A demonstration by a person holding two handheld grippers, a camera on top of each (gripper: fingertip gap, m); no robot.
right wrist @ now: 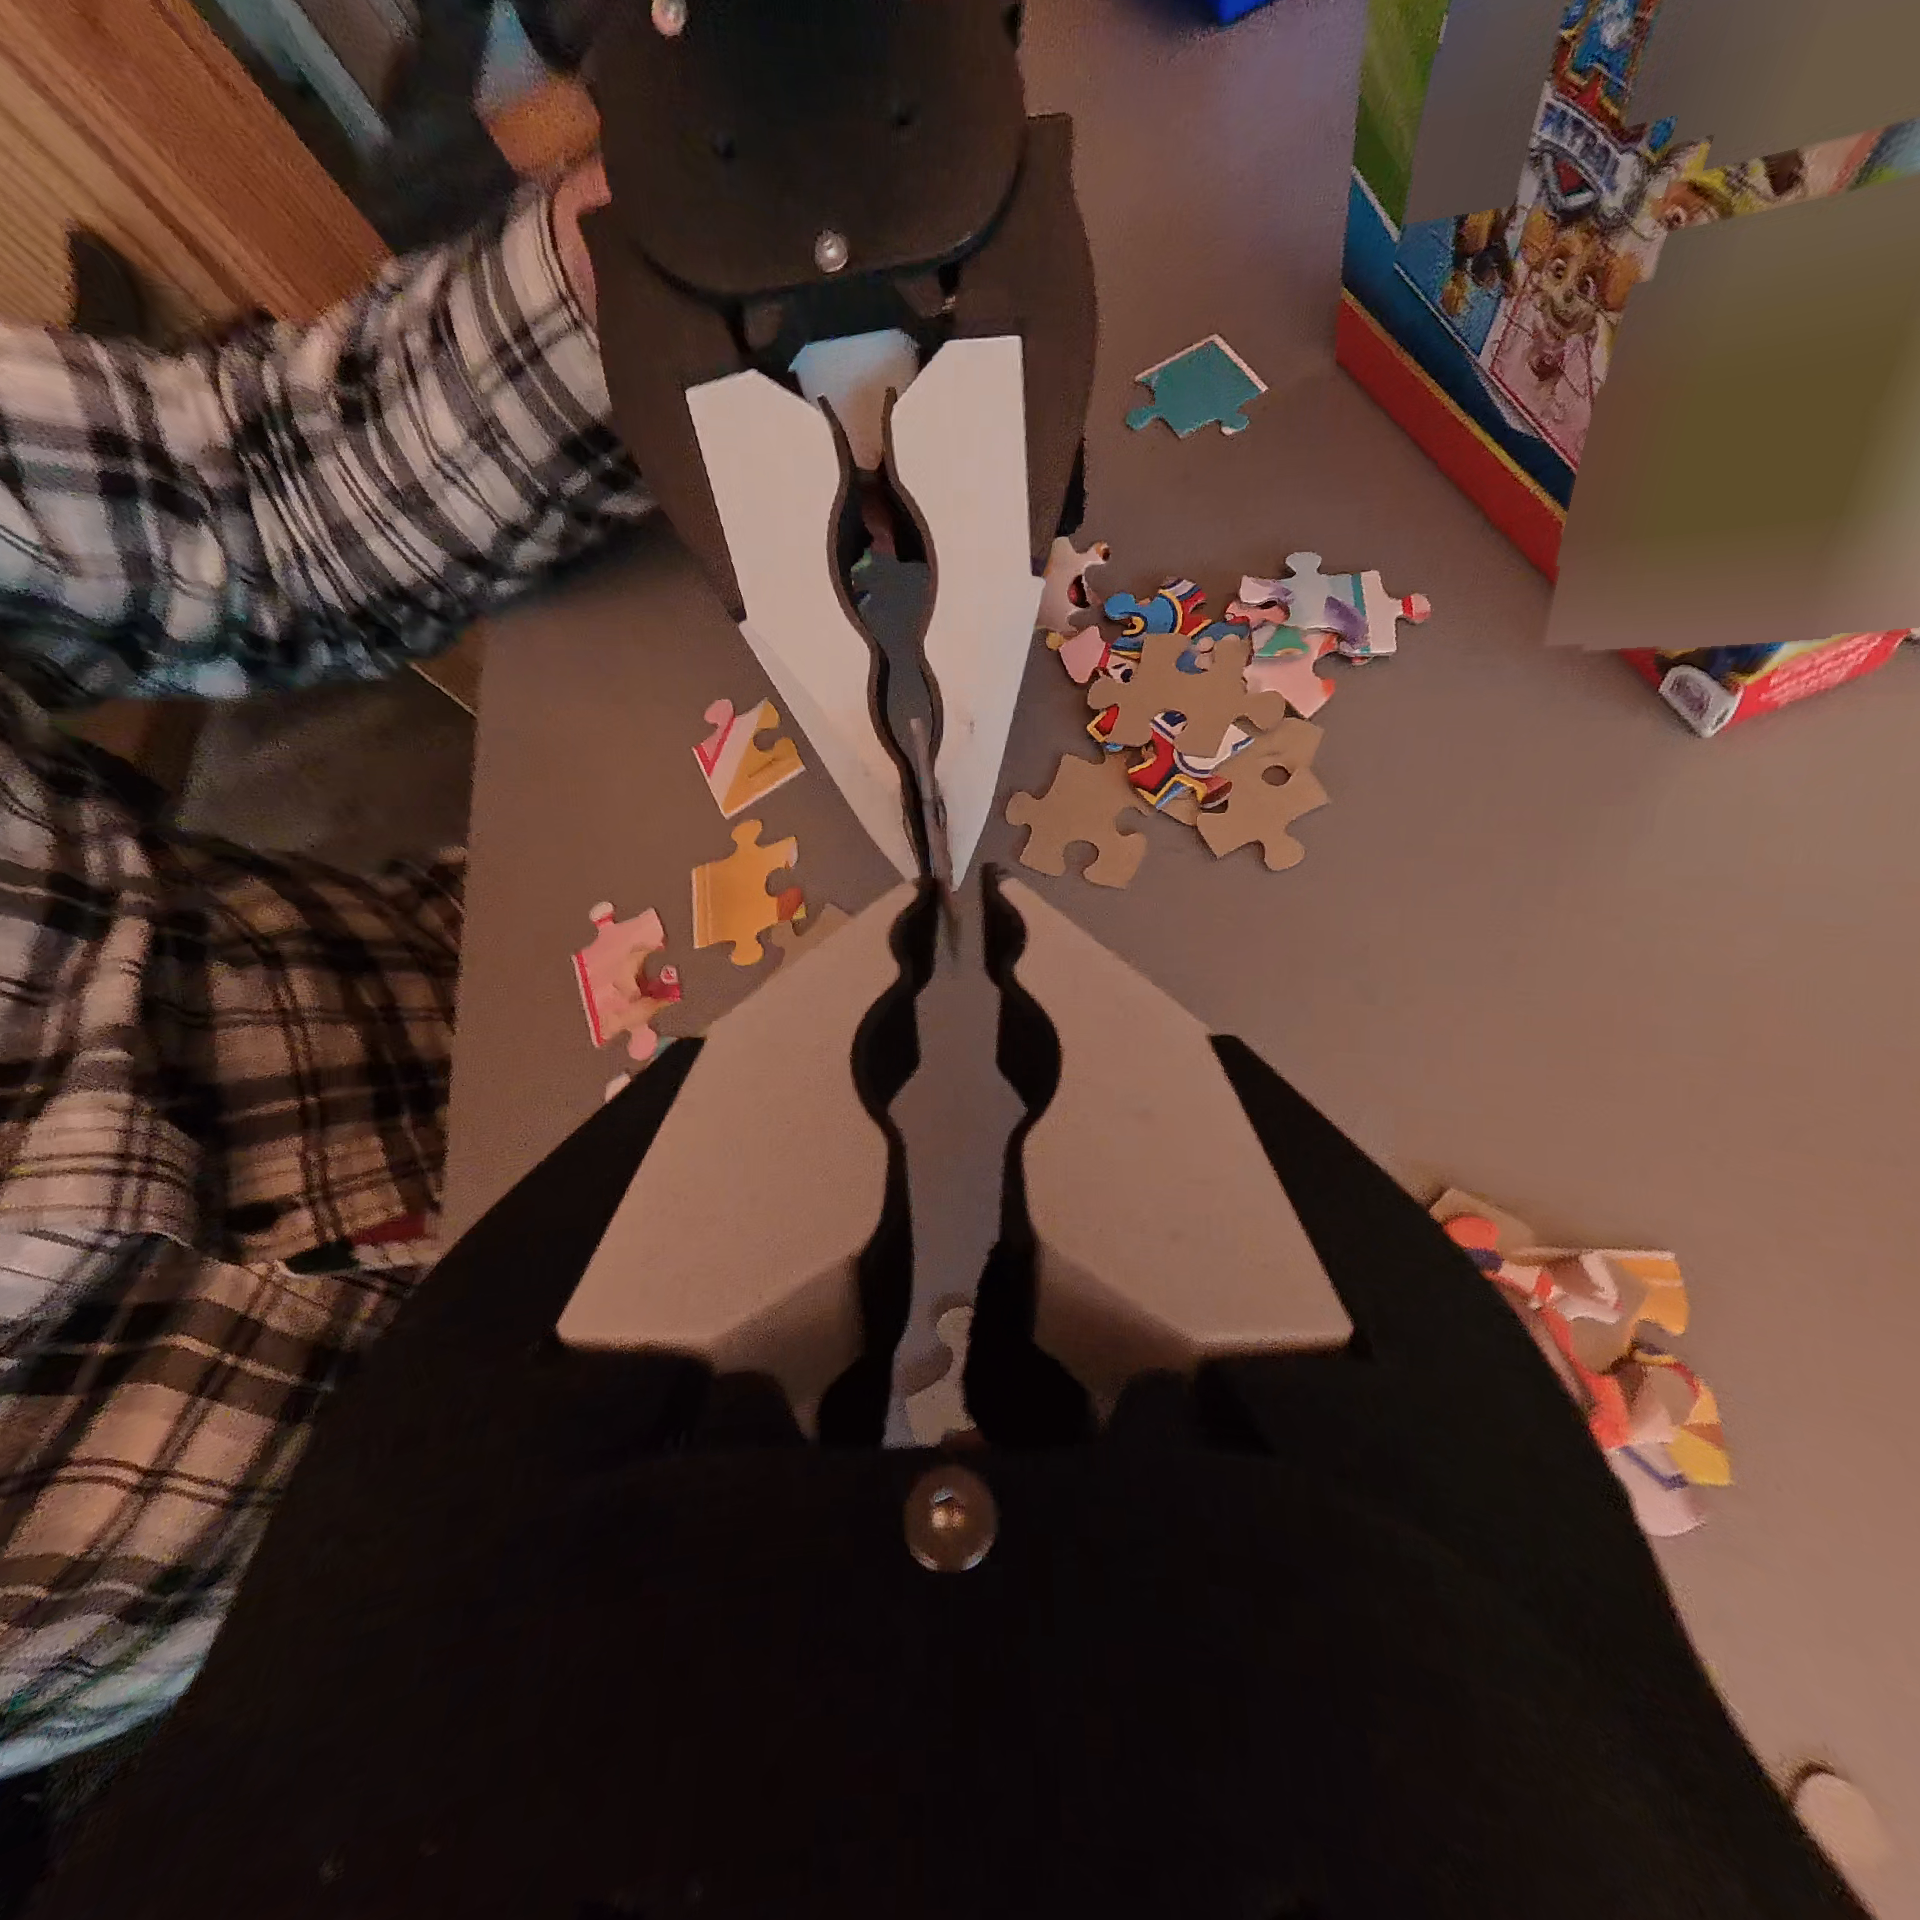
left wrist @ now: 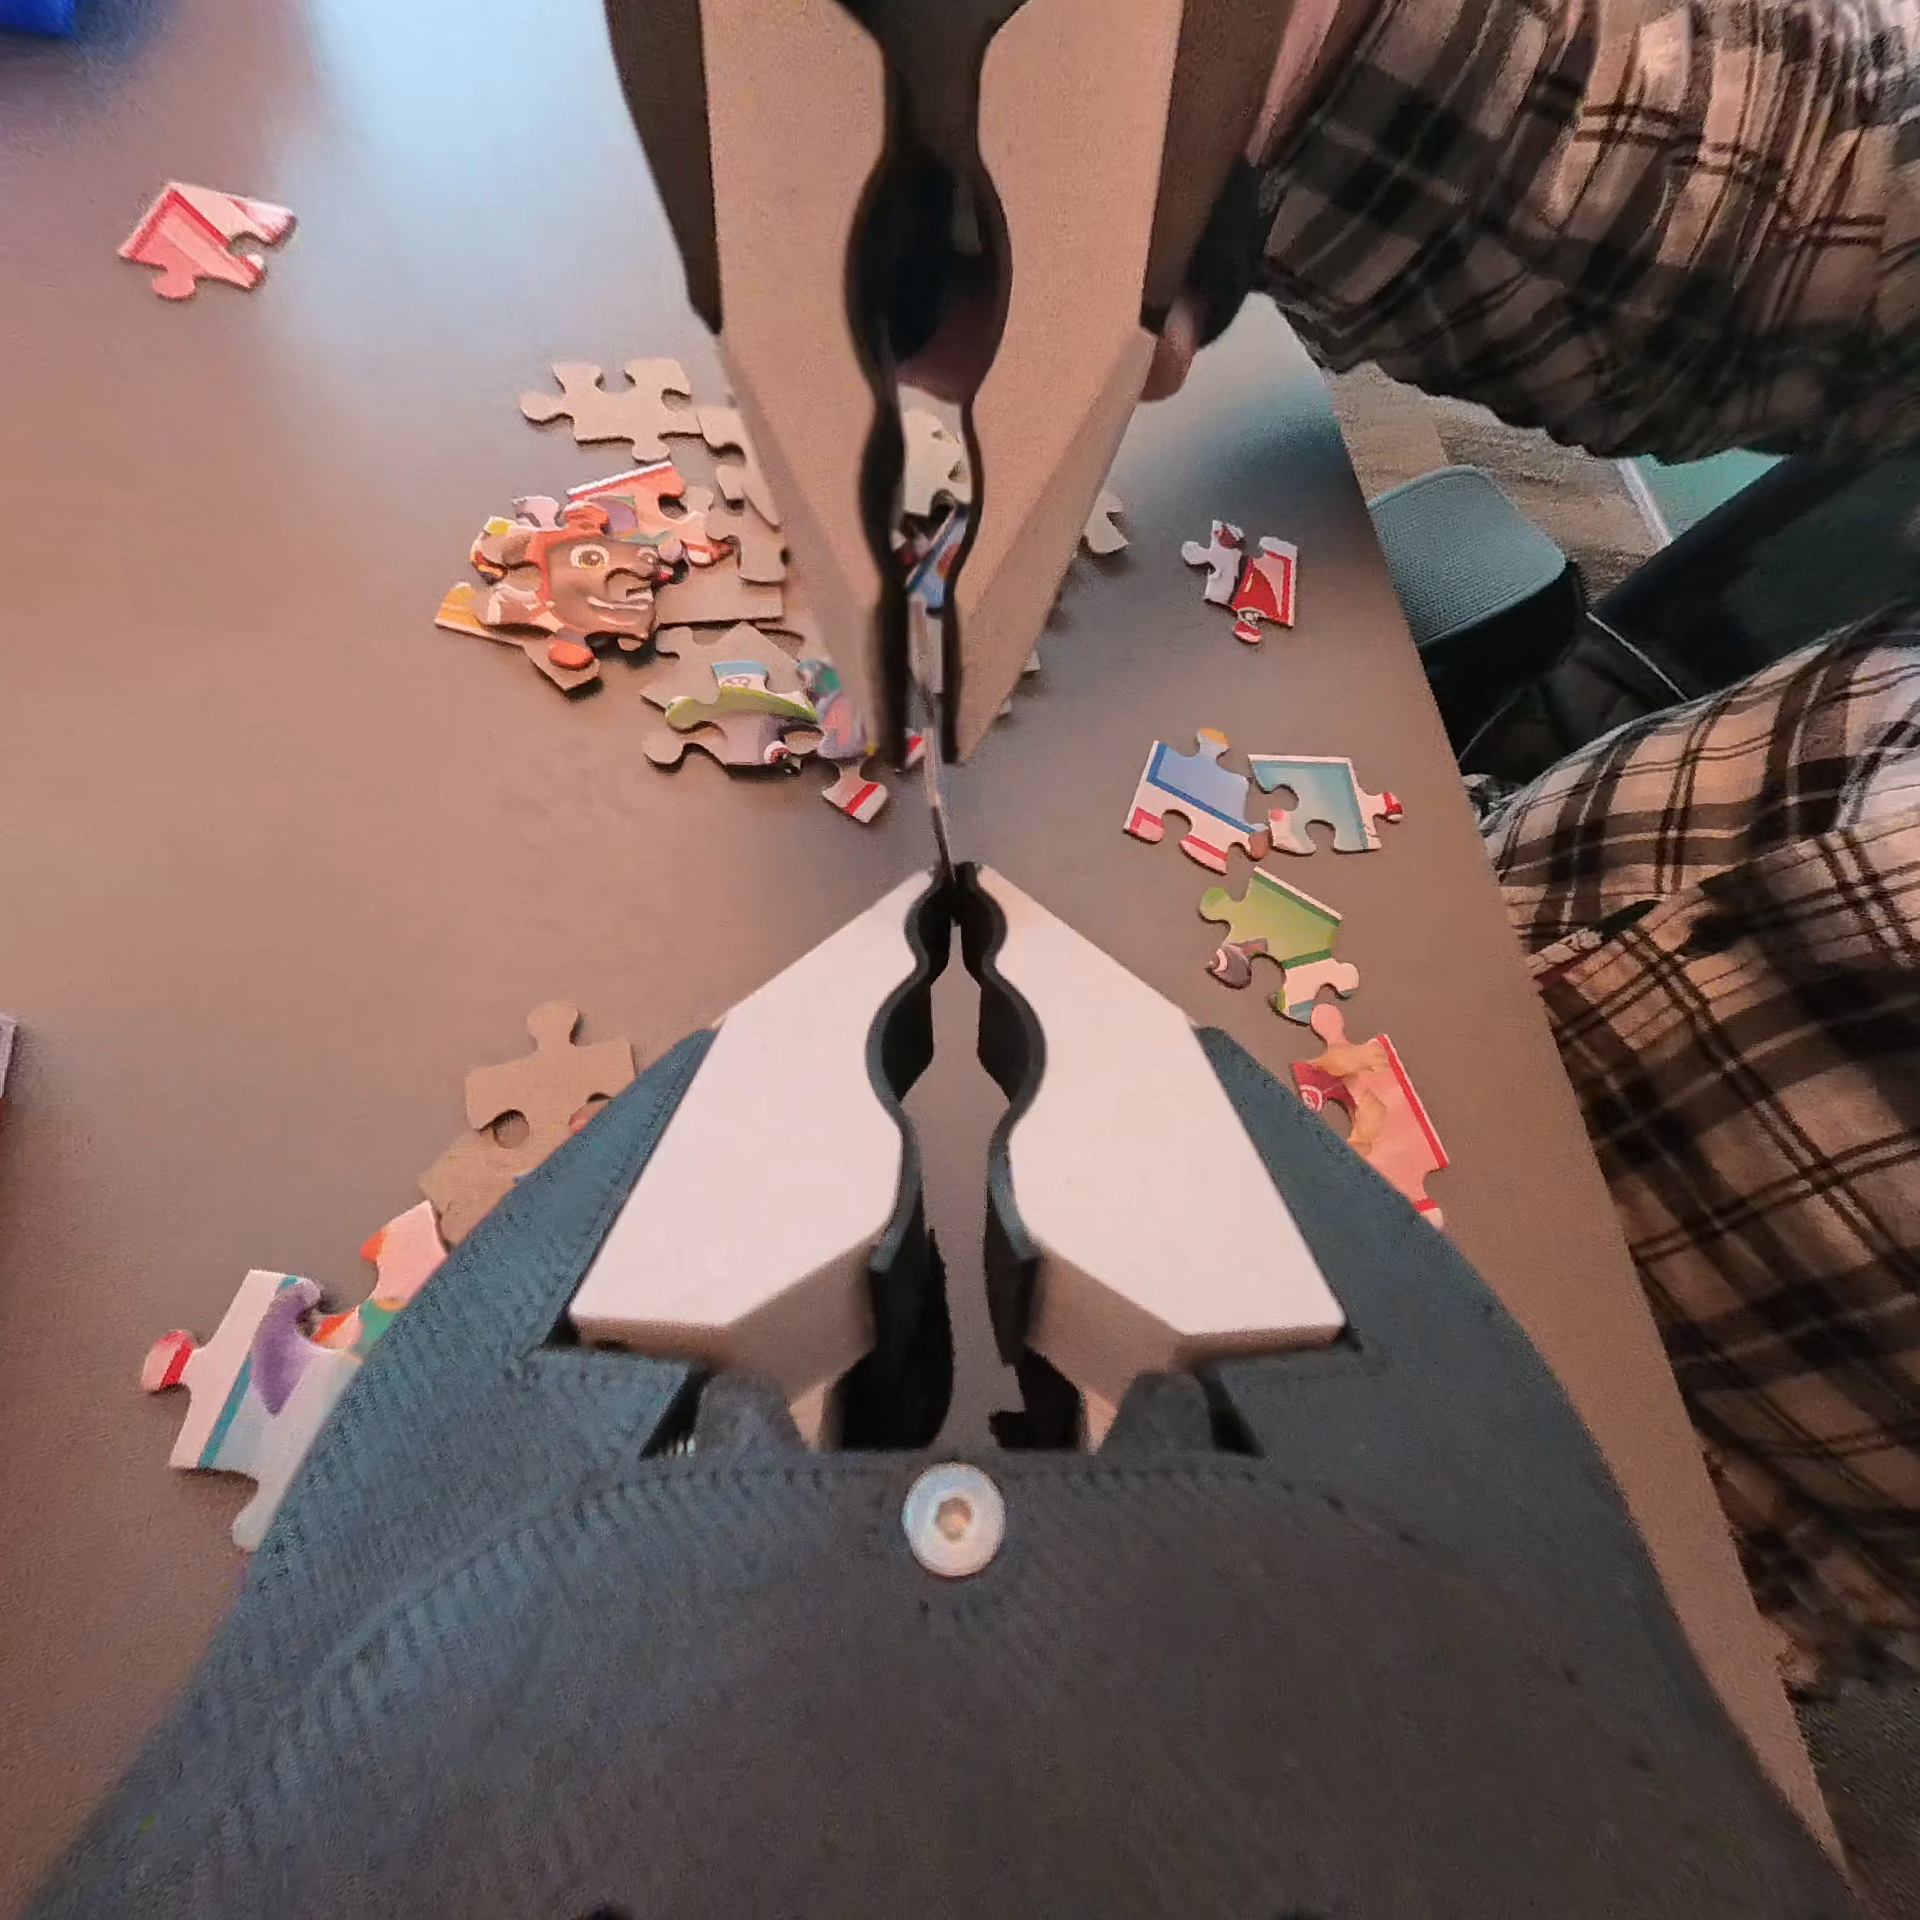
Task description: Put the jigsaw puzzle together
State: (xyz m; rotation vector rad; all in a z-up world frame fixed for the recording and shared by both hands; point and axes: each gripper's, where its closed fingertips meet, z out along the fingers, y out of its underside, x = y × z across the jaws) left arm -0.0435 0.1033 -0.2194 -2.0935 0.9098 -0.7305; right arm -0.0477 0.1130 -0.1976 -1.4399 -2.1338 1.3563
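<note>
1. Loose cardboard jigsaw pieces (left wrist: 634, 592) are lying scattered, several face-down, across the grey table (left wrist: 312, 790); almost nothing is joined.
2. The left gripper (left wrist: 948, 883) is pinching a thin edge-on piece (left wrist: 935, 800).
3. The right gripper (right wrist: 961, 883) is standing narrowly parted around that piece's other end.

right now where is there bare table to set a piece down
Bare table lies right of the right gripper, between the pile and the crumpled wrapper. It is crowded near the edge, around the loose pieces, and at the pile.
</note>
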